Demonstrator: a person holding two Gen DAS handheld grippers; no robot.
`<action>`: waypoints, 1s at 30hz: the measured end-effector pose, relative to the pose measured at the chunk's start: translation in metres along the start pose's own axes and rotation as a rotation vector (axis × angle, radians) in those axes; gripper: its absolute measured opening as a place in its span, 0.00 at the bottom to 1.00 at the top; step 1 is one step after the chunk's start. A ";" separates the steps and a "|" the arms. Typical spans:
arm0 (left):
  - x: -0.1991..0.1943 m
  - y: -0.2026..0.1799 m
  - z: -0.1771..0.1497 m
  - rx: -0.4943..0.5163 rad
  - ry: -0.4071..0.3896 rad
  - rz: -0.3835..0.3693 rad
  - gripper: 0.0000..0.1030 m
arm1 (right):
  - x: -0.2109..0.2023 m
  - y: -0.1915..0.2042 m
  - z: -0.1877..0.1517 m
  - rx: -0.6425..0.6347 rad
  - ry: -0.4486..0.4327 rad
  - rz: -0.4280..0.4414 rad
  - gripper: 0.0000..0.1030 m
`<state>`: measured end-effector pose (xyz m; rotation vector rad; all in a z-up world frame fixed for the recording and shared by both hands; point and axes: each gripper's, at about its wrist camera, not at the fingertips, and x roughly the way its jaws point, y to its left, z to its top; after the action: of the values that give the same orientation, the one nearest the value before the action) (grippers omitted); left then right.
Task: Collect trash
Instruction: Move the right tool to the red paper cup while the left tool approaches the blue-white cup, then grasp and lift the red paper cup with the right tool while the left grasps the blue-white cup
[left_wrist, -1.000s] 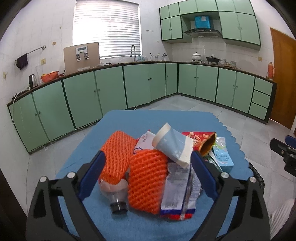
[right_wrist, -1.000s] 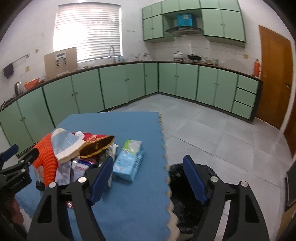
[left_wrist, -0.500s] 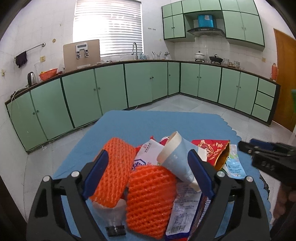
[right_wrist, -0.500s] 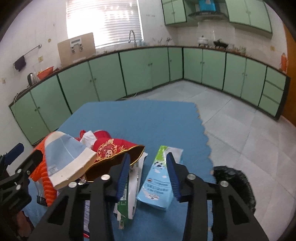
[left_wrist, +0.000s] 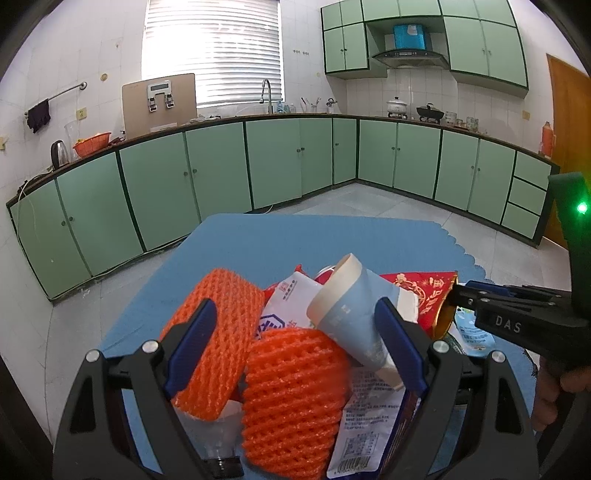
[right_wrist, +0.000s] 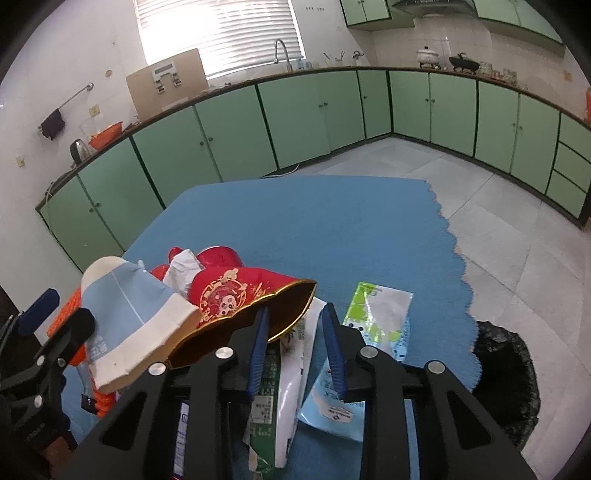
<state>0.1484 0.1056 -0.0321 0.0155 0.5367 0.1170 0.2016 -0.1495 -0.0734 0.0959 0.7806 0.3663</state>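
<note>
Trash pile on the blue mat (right_wrist: 332, 229), with a black bin bag (right_wrist: 506, 373) off the mat's right edge. The left gripper (left_wrist: 291, 343) hangs wide open over the near left of the pile, its fingers flanking two orange foam nets (left_wrist: 295, 398) and a paper cup (left_wrist: 354, 321); it holds nothing. The right gripper (right_wrist: 295, 343) has its jaws narrowed around a white-green wrapper (right_wrist: 291, 387) that stands between them, just right of the red gold-lined bag (right_wrist: 243, 306) and just left of the blue pouch (right_wrist: 369, 354); whether the pads actually pinch the wrapper cannot be told. Step judged in hand: first pickup, grasp closing. The next move calls for a firm pinch, a lift clear of neighbouring packets, then carry right to the bin bag.
</note>
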 end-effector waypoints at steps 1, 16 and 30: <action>0.000 0.000 0.000 0.000 0.000 0.000 0.82 | 0.003 -0.001 0.001 0.010 0.008 0.016 0.29; 0.011 -0.006 -0.001 -0.016 0.047 -0.062 0.83 | 0.003 -0.003 -0.002 0.019 0.013 0.150 0.00; 0.032 -0.023 -0.004 -0.029 0.108 -0.141 0.71 | -0.011 -0.012 -0.003 0.009 -0.005 0.088 0.04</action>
<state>0.1765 0.0860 -0.0525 -0.0574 0.6421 -0.0119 0.1959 -0.1643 -0.0709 0.1395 0.7744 0.4456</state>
